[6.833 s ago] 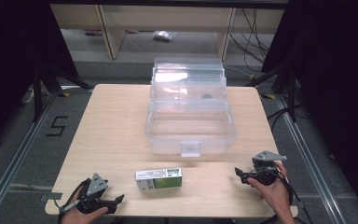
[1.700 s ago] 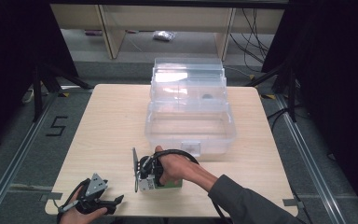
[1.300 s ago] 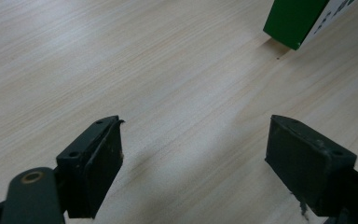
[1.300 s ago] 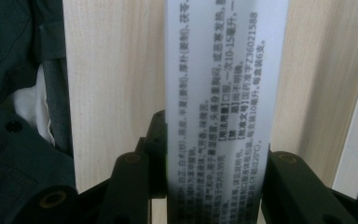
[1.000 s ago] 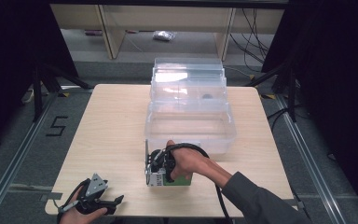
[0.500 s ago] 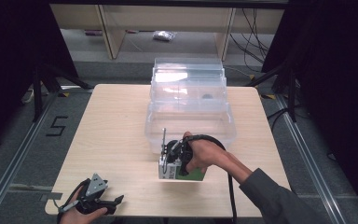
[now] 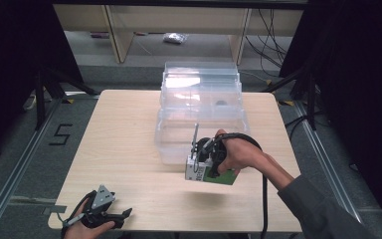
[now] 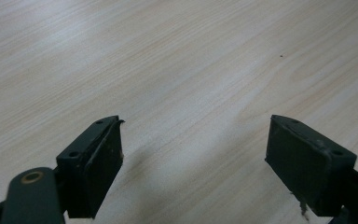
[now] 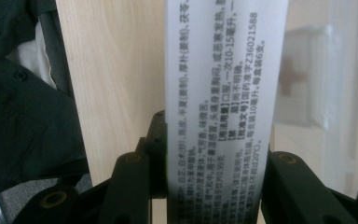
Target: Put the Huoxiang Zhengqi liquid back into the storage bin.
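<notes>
Jaws: right clamp box [image 7: 210,172], left agape | wooden table [image 7: 124,129] | grey floor [image 7: 10,149]

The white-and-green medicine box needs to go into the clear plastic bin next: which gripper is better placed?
Right. The right gripper already clamps the white-and-green medicine box beside the clear plastic bin; the left gripper sits open at the table's near edge.

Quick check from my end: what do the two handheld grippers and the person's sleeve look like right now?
Both grippers are black. The left gripper carries a grey three-cornered plate on top; its jaws have flat rectangular black pads on arms with brass-coloured pivot rivets. The right gripper trails a black cable looping over the hand and running back along a dark grey sleeve.
</notes>
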The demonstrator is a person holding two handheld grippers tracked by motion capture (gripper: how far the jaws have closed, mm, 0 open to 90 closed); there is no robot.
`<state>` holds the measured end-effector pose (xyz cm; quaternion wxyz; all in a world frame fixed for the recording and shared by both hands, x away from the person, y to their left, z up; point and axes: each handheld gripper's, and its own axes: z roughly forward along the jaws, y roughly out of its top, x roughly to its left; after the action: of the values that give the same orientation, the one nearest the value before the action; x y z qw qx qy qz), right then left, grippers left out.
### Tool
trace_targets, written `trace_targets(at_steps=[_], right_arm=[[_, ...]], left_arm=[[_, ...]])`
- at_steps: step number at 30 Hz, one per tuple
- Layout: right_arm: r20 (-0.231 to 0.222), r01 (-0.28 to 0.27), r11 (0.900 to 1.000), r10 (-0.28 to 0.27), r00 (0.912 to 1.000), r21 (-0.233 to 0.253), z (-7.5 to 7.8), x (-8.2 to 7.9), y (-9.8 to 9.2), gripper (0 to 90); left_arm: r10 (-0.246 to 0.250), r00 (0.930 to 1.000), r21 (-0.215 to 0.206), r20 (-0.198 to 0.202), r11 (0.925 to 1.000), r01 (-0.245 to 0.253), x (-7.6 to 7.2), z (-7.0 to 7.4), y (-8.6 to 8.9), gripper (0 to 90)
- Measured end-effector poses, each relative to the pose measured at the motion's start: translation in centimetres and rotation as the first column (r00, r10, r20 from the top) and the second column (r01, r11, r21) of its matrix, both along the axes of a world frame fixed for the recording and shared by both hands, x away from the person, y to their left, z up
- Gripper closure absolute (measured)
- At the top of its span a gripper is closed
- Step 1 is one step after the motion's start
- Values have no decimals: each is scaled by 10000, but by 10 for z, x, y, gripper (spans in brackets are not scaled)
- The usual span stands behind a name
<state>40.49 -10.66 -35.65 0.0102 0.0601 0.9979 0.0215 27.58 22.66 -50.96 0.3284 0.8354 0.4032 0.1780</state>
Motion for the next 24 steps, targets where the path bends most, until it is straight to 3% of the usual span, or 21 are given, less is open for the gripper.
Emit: trace_targets(at_steps=[1,2,3,12,13,15,18,19,20,22,24], right_arm=[[11,219,9996,-219,9998,-184,4,-1,-2,650],[84,47,10000,-47,10000,53,4,2,-5,651],[81,326,9995,-326,9994,-20,8,1,-8,651],[163,289,9996,-291,9994,77,22,11,-27,651],[187,151,9998,-153,9997,119,23,14,-30,651],[241,286,9996,-287,9993,68,26,15,-32,651],[312,285,9996,-288,9991,84,27,18,-35,651],[373,337,9993,-342,9987,137,30,22,-37,651],[373,380,9992,-384,9986,124,31,22,-38,651],[397,132,9998,-138,9991,154,34,26,-40,651],[404,468,9989,-471,9981,70,38,27,-42,651]], left_arm=[[51,10000,-60,19,10000,-51,0,0,0,180],[84,10000,-105,20,9999,-84,0,0,-1,180],[79,10000,-96,20,9999,-79,0,0,-1,180],[48,10000,-72,5,10000,-48,0,0,0,180],[173,9998,-372,37,9992,-172,0,-1,-2,180],[55,10000,-52,8,10000,-55,0,0,0,180],[65,10000,-63,21,10000,-65,0,0,0,180],[190,9998,-331,67,9993,-188,0,-1,-2,180],[-6,10000,-24,-12,10000,6,0,0,0,180],[26,10000,-22,-4,10000,-26,0,0,0,180],[15,10000,-14,-8,10000,-15,0,0,0,180]])
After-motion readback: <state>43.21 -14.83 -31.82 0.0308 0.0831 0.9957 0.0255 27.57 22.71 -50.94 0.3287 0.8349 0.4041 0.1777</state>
